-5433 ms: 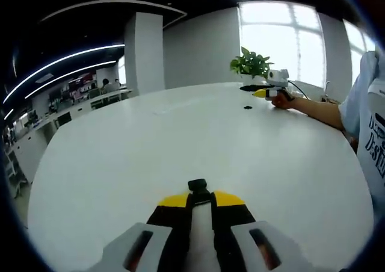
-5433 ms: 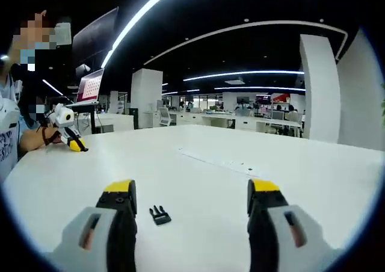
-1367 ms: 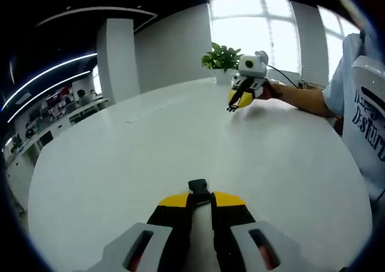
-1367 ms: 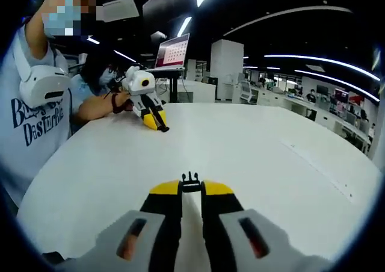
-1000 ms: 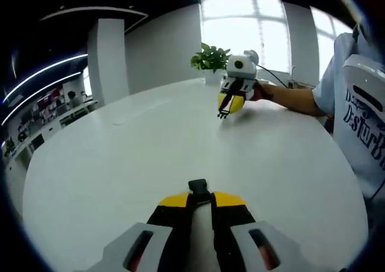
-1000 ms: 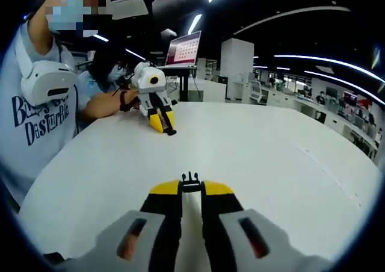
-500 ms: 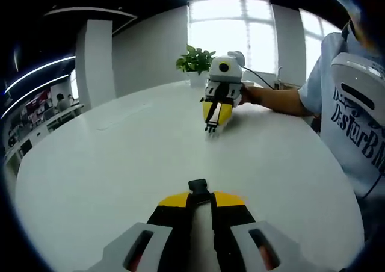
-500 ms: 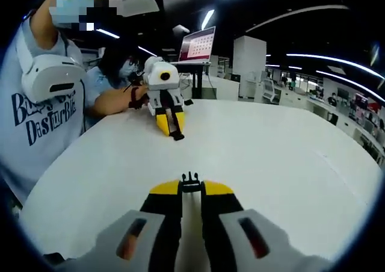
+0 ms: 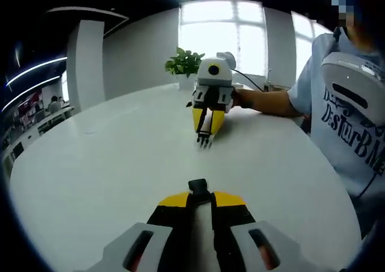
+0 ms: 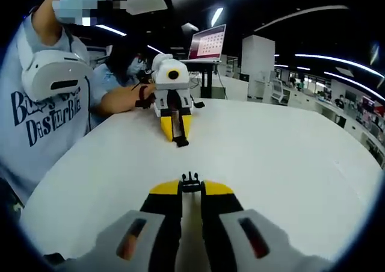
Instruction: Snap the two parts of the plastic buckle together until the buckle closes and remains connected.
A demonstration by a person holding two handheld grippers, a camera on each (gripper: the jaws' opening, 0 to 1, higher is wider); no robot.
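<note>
White desk (image 9: pixel 90 163): the left hand-held gripper (image 9: pixel 200 195) is pinching the socket half (image 9: pixel 198 185); facing it, the right hand-held gripper (image 10: pixel 191 187) is clamping the pronged half (image 10: pixel 190 177).

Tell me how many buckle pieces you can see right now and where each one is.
2. The socket piece is pinched in the left gripper, and the pronged piece in the right gripper, both held above the white table.
</note>
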